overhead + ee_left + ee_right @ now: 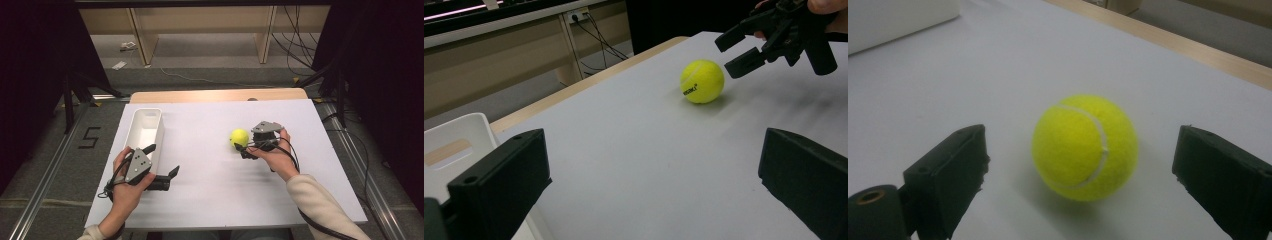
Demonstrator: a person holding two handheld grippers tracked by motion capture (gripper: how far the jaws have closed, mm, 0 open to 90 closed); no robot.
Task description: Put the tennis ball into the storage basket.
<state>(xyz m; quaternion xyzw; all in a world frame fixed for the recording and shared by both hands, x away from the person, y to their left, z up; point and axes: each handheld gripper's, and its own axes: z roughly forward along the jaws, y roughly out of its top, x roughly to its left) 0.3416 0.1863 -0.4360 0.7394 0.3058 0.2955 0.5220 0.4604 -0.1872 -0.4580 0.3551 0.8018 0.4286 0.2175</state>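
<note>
A yellow-green tennis ball (239,137) rests on the white table top (215,195), right of the middle. My right gripper (242,149) is just in front of the ball and stands open. In the right gripper view the ball (1085,147) lies on the table between the two spread jaws, touching neither, and my right gripper (1083,150) is open around it. My left gripper (162,160) is open and holds nothing, low at the front left beside the bin. From the left gripper view the ball (702,81) and the right gripper (736,50) lie farther off to the upper right.
A long white bin (145,131), with nothing inside that I can see, stands along the table's left side; its corner (454,135) is close to the left jaw. A wooden strip (215,95) runs along the far edge. Shelving and cables lie on the floor beyond.
</note>
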